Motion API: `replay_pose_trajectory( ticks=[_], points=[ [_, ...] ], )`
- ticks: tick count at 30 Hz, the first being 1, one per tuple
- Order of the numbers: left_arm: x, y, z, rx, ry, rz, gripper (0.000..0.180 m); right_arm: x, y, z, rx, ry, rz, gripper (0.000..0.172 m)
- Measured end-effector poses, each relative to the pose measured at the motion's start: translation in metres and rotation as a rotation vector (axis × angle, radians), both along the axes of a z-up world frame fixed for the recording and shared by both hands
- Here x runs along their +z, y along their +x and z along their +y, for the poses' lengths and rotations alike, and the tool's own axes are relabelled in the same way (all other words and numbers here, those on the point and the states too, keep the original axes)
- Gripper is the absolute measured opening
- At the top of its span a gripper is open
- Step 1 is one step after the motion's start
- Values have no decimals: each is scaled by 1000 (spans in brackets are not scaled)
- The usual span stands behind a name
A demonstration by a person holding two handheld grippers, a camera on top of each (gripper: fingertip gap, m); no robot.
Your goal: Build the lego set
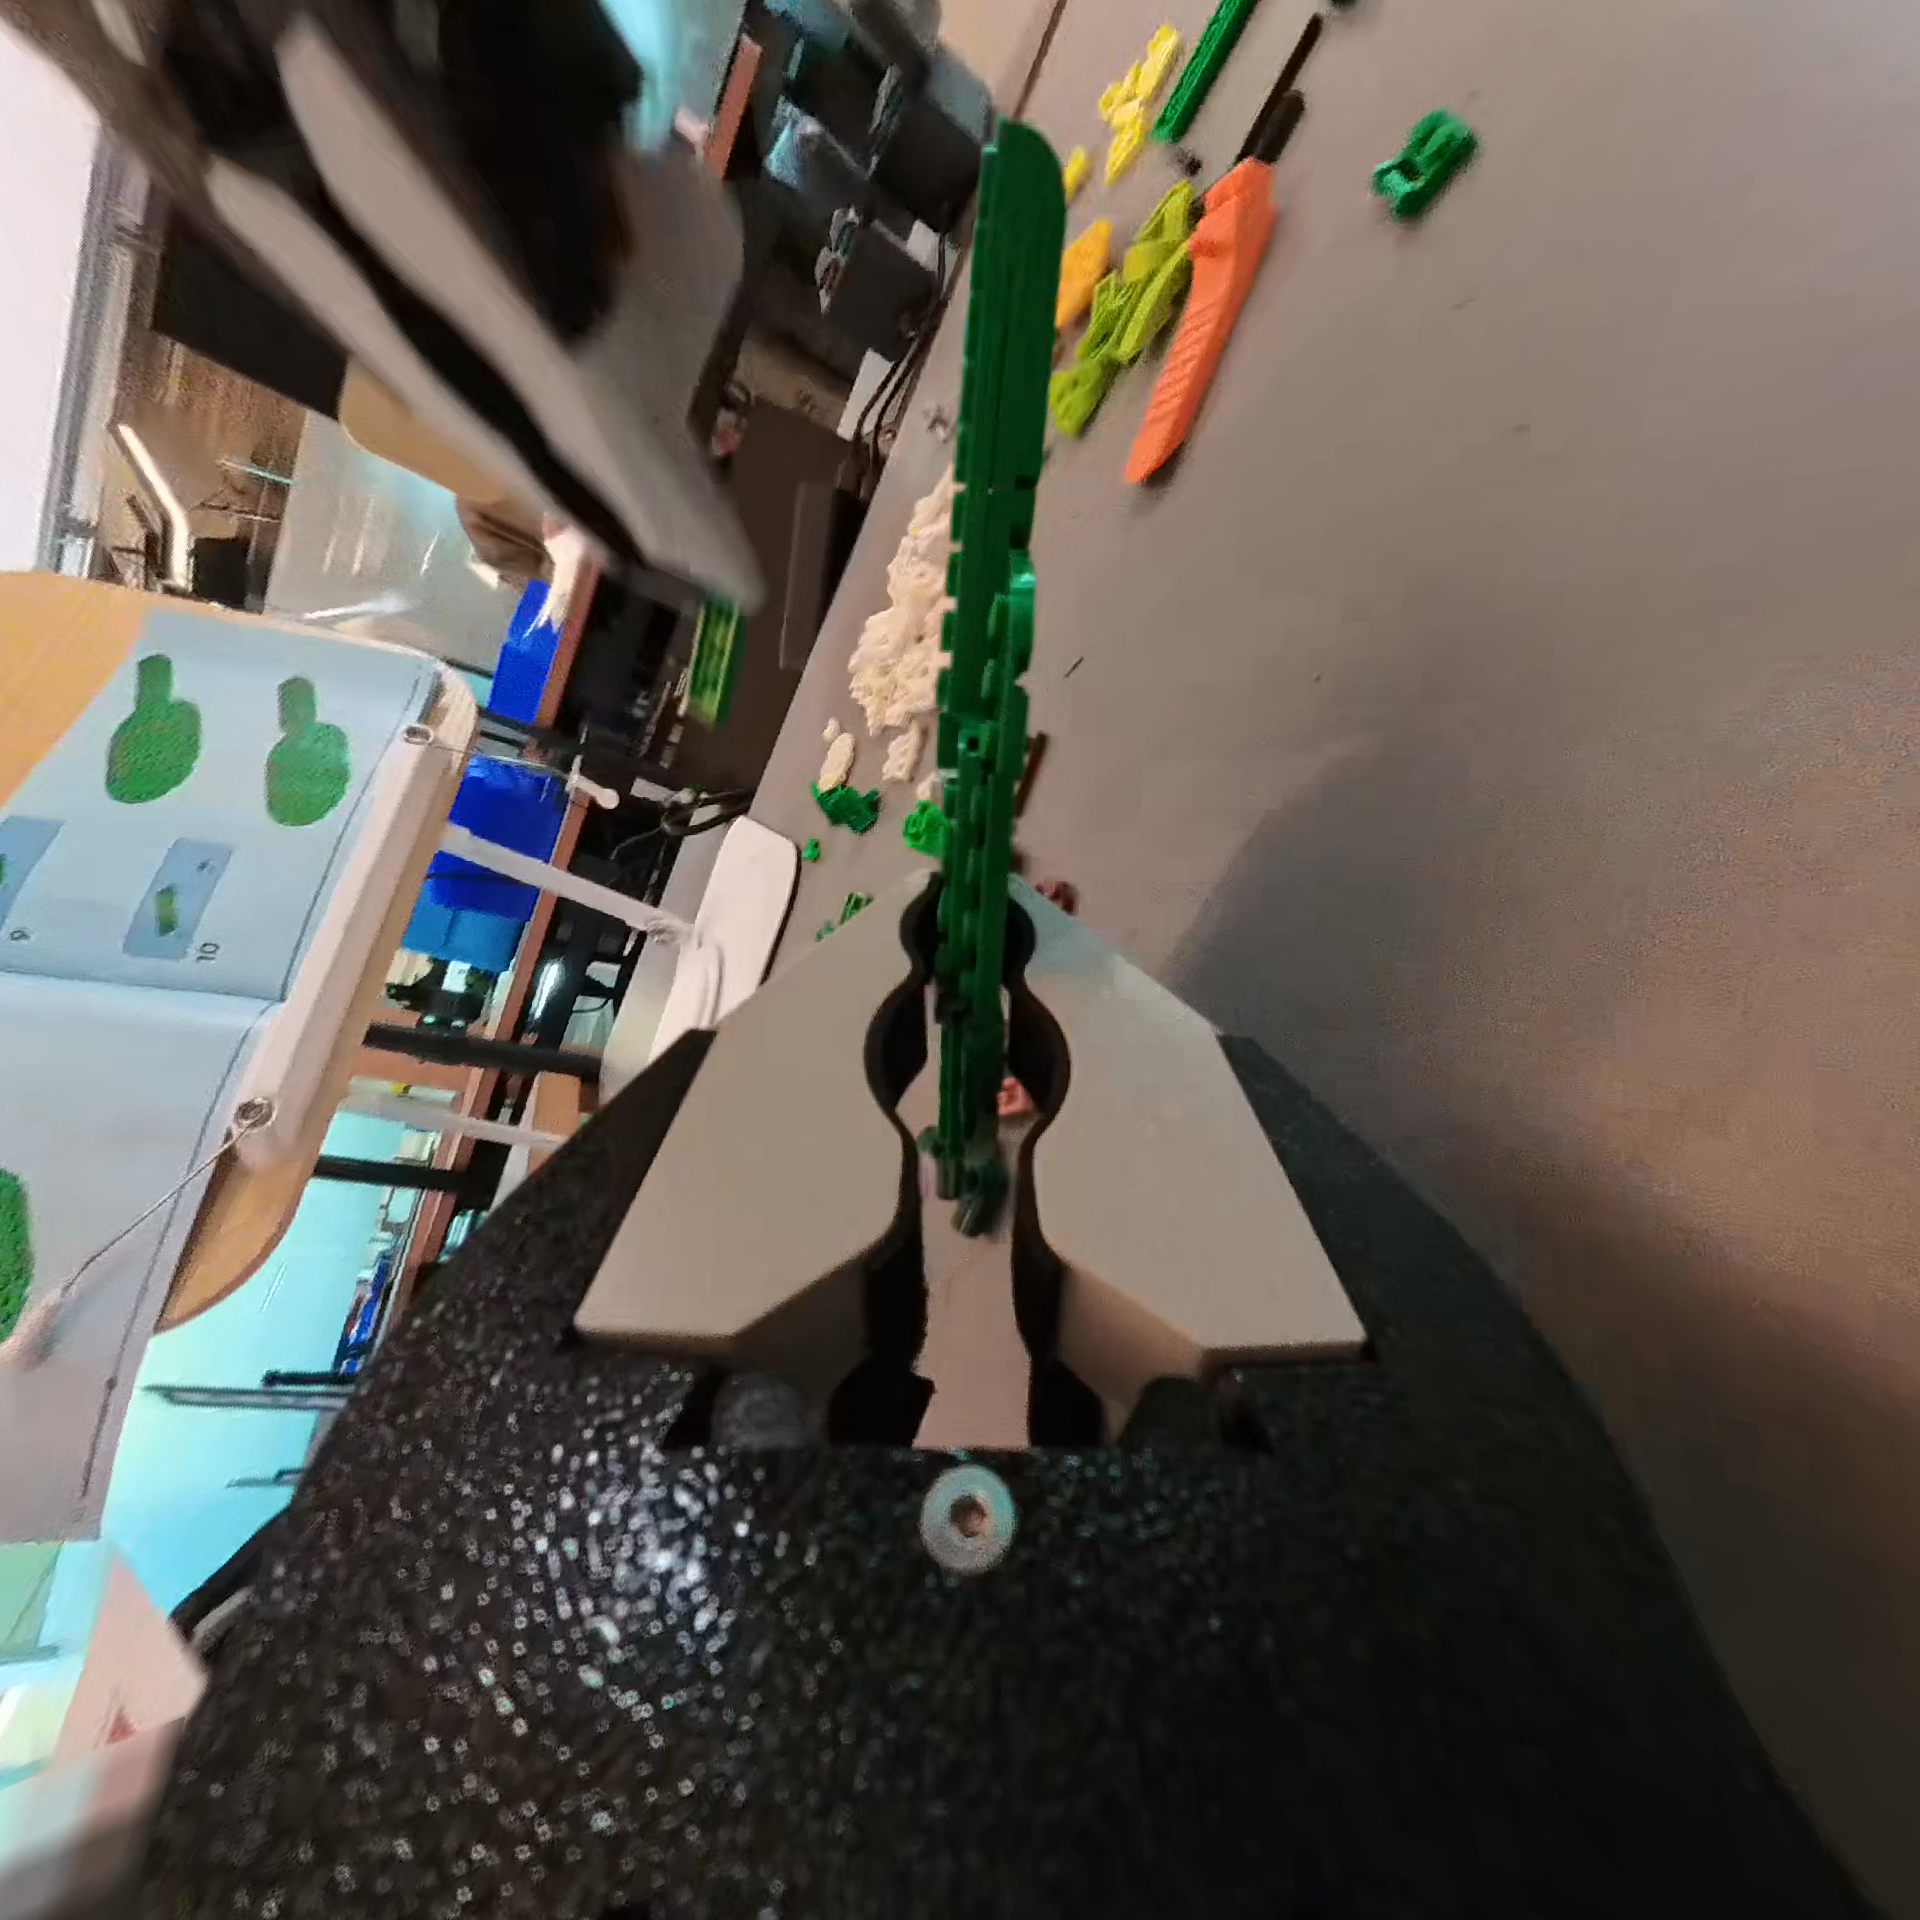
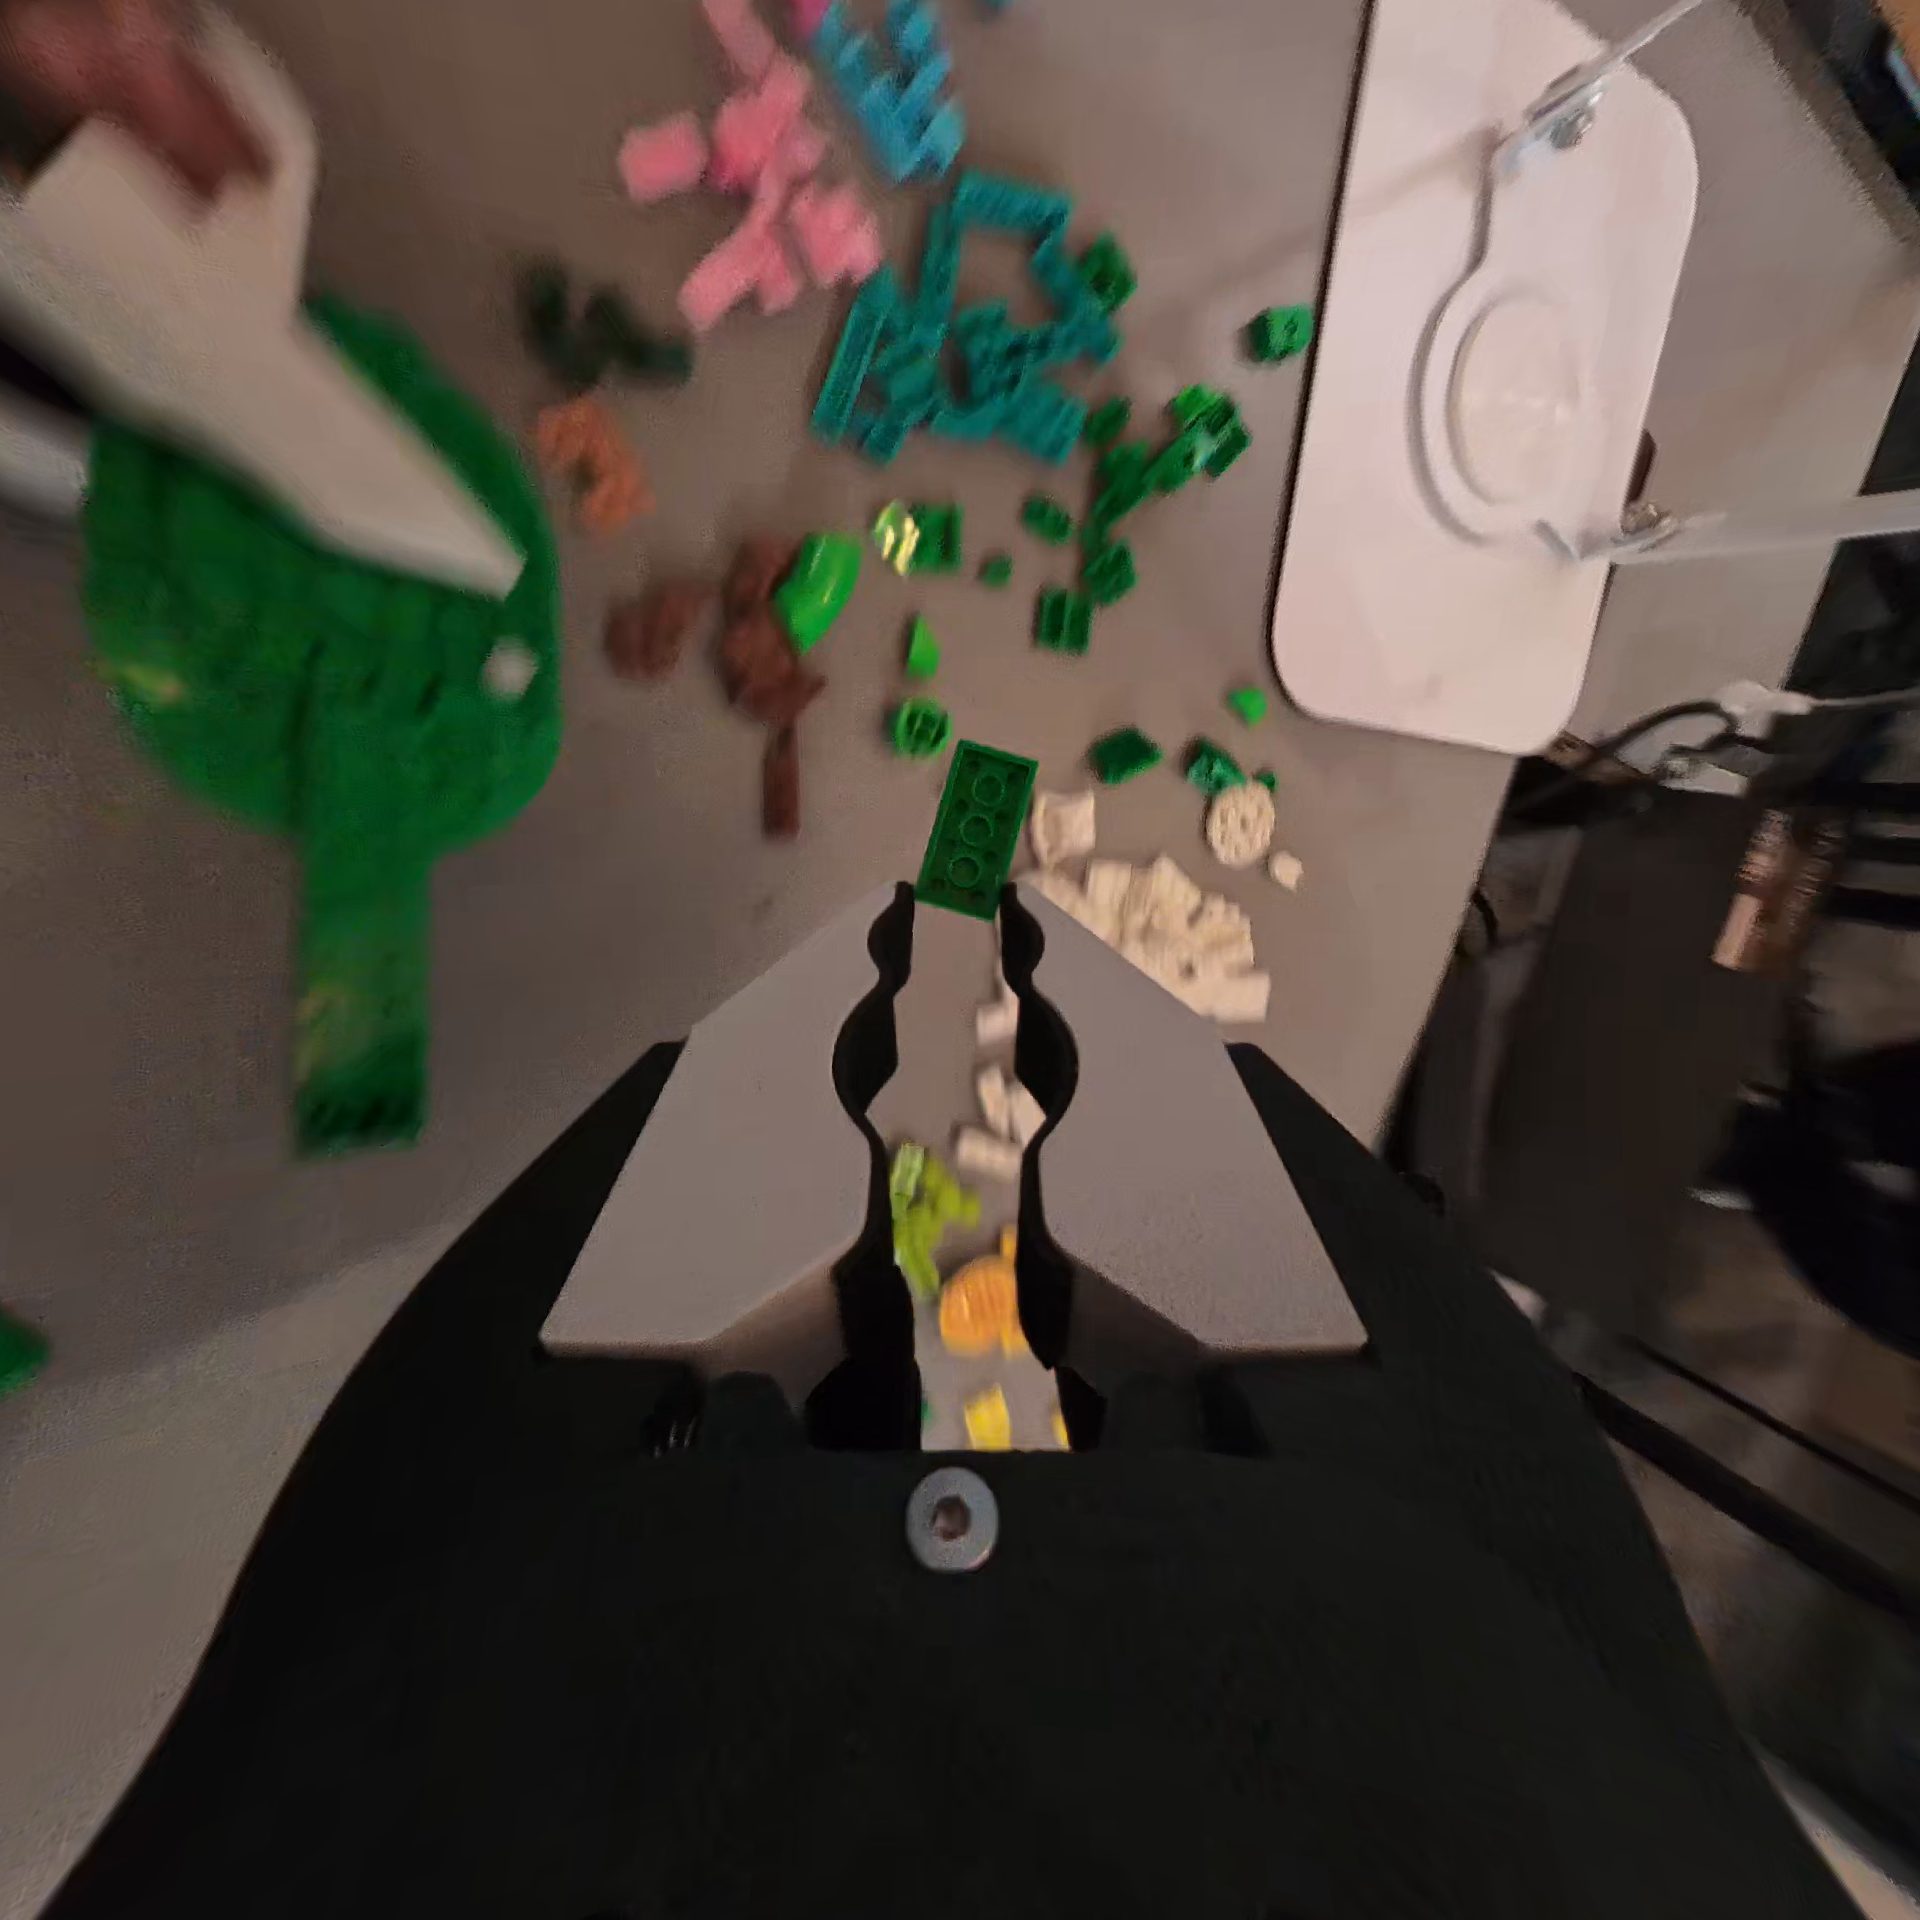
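Grey table (image 2: 312, 1299); green plate (image 2: 975, 831) at right gripper (image 2: 958, 902) tips

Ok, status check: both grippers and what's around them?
Left gripper clamped edge-on on green plate assembly. Right gripper pinching small green plate. Loose bricks below.

Ahead of the right gripper (image 2: 958, 904), loose bricks crowd the table (image 2: 499, 935): white pieces (image 2: 1174, 925) just right, brown ones (image 2: 758, 665) and small green bits (image 2: 1101, 561) beyond. Bare table lies left, up to the green plate (image 2: 312, 665). A white stand base (image 2: 1475, 416) blocks the far right.
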State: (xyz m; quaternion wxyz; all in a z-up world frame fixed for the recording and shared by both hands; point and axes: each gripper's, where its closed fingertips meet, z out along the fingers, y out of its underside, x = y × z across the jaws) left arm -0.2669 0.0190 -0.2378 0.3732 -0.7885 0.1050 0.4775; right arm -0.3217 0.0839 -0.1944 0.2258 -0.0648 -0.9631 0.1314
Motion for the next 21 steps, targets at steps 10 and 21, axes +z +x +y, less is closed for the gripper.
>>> replay_pose_trajectory(
  ticks=[10,21],
  points=[
    [-9,26,15,-114,-123,84,6,27,115,53,555,1010,533,15],
    [-13,39,19,-203,-77,-29,6,1,146,19,943,1314,707,15]
  ],
)
